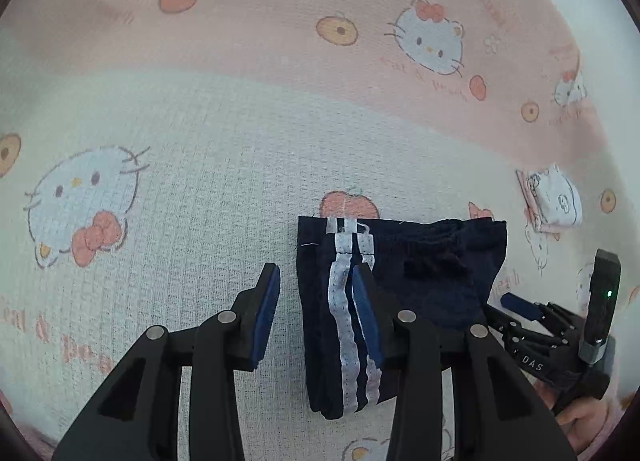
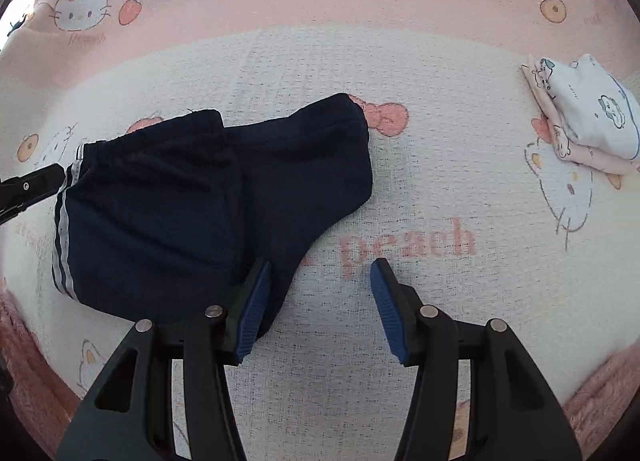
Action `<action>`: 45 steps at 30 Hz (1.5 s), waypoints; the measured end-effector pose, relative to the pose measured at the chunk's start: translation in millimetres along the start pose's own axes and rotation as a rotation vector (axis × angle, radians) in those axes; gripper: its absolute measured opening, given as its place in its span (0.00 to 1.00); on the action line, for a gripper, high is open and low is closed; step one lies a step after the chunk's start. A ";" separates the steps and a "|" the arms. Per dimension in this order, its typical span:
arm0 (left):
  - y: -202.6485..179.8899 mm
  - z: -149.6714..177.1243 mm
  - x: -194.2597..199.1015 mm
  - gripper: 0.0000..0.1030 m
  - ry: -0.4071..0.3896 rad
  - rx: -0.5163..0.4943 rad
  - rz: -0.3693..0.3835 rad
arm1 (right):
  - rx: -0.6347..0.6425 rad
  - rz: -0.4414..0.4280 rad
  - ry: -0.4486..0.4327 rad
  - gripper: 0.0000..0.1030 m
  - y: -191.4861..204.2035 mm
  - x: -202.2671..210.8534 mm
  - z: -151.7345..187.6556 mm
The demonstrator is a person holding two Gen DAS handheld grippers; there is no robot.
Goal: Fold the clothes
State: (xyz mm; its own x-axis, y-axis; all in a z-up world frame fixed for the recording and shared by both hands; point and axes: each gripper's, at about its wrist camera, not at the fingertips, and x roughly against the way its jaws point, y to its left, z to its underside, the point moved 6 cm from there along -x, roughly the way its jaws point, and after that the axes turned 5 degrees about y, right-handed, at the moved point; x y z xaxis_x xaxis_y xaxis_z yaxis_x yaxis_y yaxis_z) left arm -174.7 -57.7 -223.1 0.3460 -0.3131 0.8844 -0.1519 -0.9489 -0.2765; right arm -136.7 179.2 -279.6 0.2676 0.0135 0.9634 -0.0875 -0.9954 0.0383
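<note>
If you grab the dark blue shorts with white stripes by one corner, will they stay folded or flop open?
The dark blue shorts with white stripes would probably flop open: the cloth looks soft and wrinkled, and its layers lie loose. They're likely light, and might slide across the woven cat-print blanket if pushed.

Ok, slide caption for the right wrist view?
Right gripper open beside folded navy shorts on cartoon-print blanket; folded stack waits behind.

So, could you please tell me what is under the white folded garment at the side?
The white folded garment lies on a pink folded garment, both on the cat-print blanket. Anything beneath the pink one is covered.
</note>
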 end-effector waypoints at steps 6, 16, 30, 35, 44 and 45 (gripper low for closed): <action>-9.4 -6.5 4.1 0.39 -0.011 -0.055 -0.001 | 0.046 -0.112 -0.146 0.52 22.0 39.5 -25.5; -6.1 -19.5 6.5 0.39 -0.069 -0.033 0.000 | 0.218 -0.128 -0.050 0.34 67.8 -7.7 -68.5; -6.6 -4.5 -39.0 0.39 0.077 0.031 0.060 | 0.070 -0.106 -0.107 0.42 22.9 6.5 -53.6; 0.9 10.4 -30.8 0.42 0.110 0.134 0.163 | -0.035 -0.265 -0.040 0.45 -1.7 13.0 -27.4; -5.3 21.1 -52.7 0.45 0.147 0.183 0.193 | -0.032 -0.265 -0.008 0.69 10.1 1.0 -16.4; -5.6 20.5 -53.2 0.45 0.142 0.188 0.195 | -0.019 -0.226 -0.013 0.68 13.9 -0.3 -15.5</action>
State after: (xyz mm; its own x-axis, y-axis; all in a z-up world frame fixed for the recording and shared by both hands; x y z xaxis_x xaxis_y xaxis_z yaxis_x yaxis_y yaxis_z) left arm -173.3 -36.5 -276.3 0.1925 -0.4945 0.8476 -0.0238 -0.8658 -0.4997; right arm -152.9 166.9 -275.2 0.2950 0.2350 0.9261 -0.0422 -0.9651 0.2584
